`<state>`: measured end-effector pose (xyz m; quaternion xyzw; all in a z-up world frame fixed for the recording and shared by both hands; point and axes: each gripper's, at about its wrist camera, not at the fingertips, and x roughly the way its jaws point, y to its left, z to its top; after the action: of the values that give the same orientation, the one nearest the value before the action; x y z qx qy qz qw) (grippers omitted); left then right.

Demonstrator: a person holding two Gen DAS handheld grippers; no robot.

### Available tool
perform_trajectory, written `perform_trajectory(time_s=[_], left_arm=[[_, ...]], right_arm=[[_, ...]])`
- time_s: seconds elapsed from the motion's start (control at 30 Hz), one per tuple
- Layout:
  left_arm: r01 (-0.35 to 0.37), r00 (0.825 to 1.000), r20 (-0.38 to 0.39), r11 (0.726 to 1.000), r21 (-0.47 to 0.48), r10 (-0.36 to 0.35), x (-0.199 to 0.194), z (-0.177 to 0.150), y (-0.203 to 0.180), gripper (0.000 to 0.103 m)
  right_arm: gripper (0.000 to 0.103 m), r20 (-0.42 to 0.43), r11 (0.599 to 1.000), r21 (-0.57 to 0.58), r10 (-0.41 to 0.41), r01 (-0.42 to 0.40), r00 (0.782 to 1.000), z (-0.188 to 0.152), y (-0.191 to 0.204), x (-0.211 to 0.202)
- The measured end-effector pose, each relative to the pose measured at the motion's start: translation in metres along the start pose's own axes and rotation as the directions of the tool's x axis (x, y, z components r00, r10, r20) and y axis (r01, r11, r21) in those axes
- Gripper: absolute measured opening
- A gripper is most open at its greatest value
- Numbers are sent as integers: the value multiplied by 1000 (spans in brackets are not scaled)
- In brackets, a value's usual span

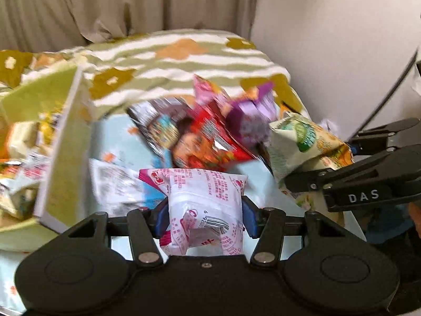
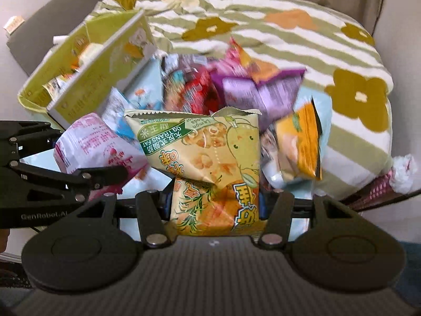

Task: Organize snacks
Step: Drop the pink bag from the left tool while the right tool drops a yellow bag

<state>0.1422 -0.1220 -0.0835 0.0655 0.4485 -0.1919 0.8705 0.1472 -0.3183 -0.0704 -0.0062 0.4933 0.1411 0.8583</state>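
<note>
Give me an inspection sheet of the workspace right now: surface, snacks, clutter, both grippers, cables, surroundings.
Surface: pale blue printed sheet, with a striped flower blanket behind it.
Job's things: green box open with packets inside; loose pile includes a red packet, a purple packet and an orange packet.
Clutter: crumpled white plastic at the blanket's right edge.
Grippers: left gripper shut on pink-and-white packet; right gripper shut on yellow-green packet.
Cables: one dark cable against the wall.
Surroundings: beige curtain, white wall.
</note>
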Motion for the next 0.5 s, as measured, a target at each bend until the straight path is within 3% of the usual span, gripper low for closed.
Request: perform_trajectory(time_s=[0.23,0.5], left_arm=[[-76,994,79,996,-54,80,-37,21,54,58],[-139,979,132,984,-111,153,-71,33,145,58]], right_arm=[[70,74,998,-66,25,-20,997,44,46,-14],[70,141,991,-100,103,-89,985,99,132,-9]])
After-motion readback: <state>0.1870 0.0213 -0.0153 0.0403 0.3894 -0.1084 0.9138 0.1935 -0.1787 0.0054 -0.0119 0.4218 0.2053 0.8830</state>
